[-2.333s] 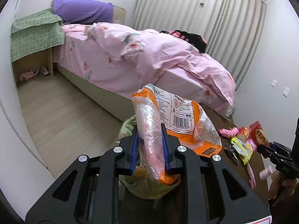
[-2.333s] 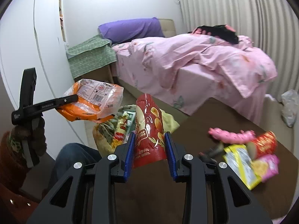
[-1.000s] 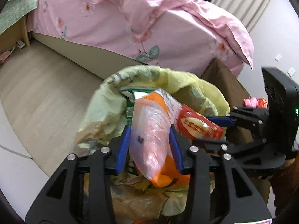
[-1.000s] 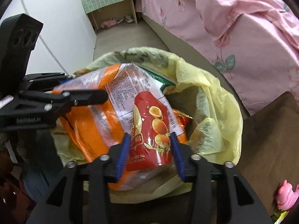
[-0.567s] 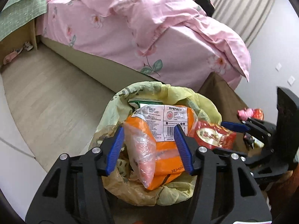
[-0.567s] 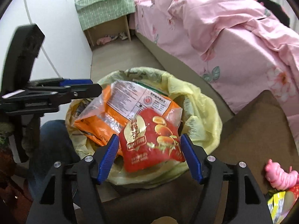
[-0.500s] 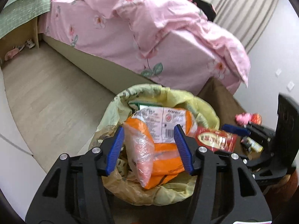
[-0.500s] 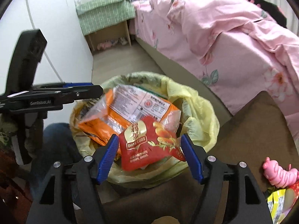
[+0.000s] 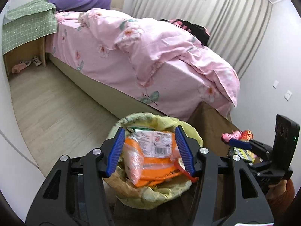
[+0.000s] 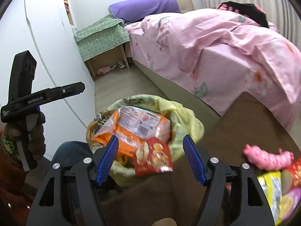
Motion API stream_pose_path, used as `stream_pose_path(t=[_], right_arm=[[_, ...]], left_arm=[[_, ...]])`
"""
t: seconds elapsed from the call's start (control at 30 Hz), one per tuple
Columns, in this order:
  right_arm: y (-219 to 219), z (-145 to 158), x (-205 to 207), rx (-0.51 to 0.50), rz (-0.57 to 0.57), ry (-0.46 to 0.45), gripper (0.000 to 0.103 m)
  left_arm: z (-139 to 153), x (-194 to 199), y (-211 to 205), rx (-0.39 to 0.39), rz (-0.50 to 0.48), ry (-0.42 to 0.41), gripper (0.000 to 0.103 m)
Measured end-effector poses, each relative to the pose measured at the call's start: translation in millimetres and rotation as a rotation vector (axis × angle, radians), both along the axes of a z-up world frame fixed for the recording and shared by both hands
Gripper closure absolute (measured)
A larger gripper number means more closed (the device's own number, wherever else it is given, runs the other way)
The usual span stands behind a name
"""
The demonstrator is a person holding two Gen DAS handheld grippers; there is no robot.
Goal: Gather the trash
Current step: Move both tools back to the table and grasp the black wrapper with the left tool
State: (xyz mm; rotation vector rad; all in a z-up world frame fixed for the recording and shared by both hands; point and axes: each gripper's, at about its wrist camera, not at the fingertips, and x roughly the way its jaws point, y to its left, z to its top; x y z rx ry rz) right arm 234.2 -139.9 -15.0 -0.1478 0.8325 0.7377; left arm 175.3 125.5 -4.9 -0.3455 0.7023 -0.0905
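Disposal partly done: orange plastic snack bag (image 9: 150, 160) and red crisp packet (image 10: 153, 157) lie in yellow-lined bin (image 10: 186, 116), lower centre. Left gripper (image 9: 149, 150) and right gripper (image 10: 149, 157) stand spread wide, holding nothing. Pink toy (image 10: 267, 156) and bright wrappers (image 10: 274, 188) await on brown table (image 10: 235, 124), lower right.

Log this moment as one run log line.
left gripper: open | right gripper: open | orange bag, red chip bag: in yellow-lined bin | next: wrappers on table

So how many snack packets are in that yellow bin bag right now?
2 clearly: an orange packet lying on top, a red packet at the bag's near rim. A green edge behind hints at more hidden.
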Motion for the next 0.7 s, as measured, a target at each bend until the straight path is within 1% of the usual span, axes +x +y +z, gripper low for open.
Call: stream_pose_path(t=[0.07, 0.17, 0.27, 0.37, 0.43, 0.53, 0.6, 0.7], right_arm=[[-17.5, 6.3, -17.9, -0.027, -0.027, -0.062, 0.036], [-45.8, 9.1, -44.6, -0.077, -0.083, -0.12, 0.036], [-77.1, 1.8, -63.8, -0.133, -0.15, -0.109, 0.036], [-117.4, -14.7, -85.5, -0.19, -0.244, -0.092, 0.036], [-143.8, -23.7, -97.6, -0.18, -0.298, -0.063, 0.036], [-181.8, -32.7, -114.9, -0.142, -0.398, -0.054, 0.036], [-201.4, -37.4, -124.7, -0.116, -0.458, -0.051, 0.036], [-226.8, -43.9, -135.8, -0.088, -0.555, -0.048, 0.036]], left_arm=[[-0.7, -2.8, -12.6, 0.003, -0.03, 0.0, 0.05], [-2.7, -4.5, -41.2, 0.012, -0.106, 0.0, 0.05], [-4.4, -4.6, -70.0, 0.021, -0.181, -0.003, 0.05], [-6.3, -4.5, -105.7, 0.038, -0.271, -0.008, 0.05], [-8.6, -5.6, -132.0, 0.055, -0.343, -0.009, 0.05], [-15.1, -4.0, -169.7, 0.08, -0.439, -0.002, 0.05], [-22.2, 0.6, -195.1, 0.094, -0.487, 0.01, 0.05], [-33.2, 12.4, -226.2, 0.113, -0.529, 0.031, 0.05]])
